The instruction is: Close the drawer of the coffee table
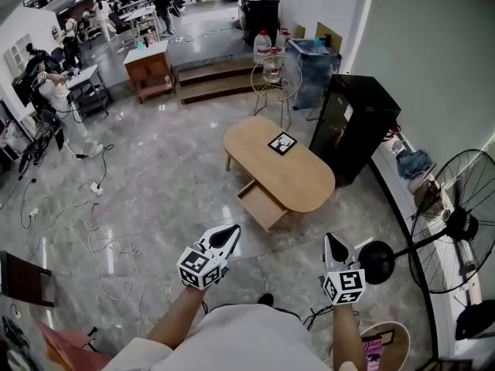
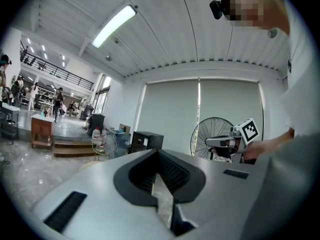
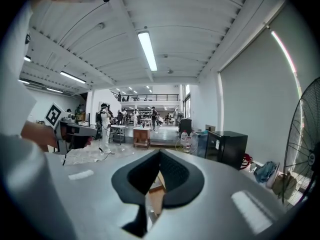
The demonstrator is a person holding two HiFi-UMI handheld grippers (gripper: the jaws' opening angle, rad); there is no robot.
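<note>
The oval wooden coffee table point(image 1: 298, 178) stands on the marble floor in the middle of the head view, with a marker card point(image 1: 282, 142) on its top. Its drawer point(image 1: 261, 205) is pulled out toward me on the near left side. My left gripper point(image 1: 229, 233) is in the air just short of the drawer, jaws shut and empty. My right gripper point(image 1: 333, 243) hovers to the right, near the table's near end, and is also shut with nothing in it. In the left gripper view the left gripper point(image 2: 159, 155) has its pads meeting. In the right gripper view a strip of wood point(image 3: 156, 190) shows below the right gripper's point(image 3: 160, 154) closed tips.
A black cabinet point(image 1: 357, 122) stands right behind the table. A standing fan point(image 1: 456, 222) with a round base point(image 1: 377, 261) is at the right. Beyond the table is a wire side table point(image 1: 276, 77) with water bottles. Cables point(image 1: 93, 230) trail over the floor at the left.
</note>
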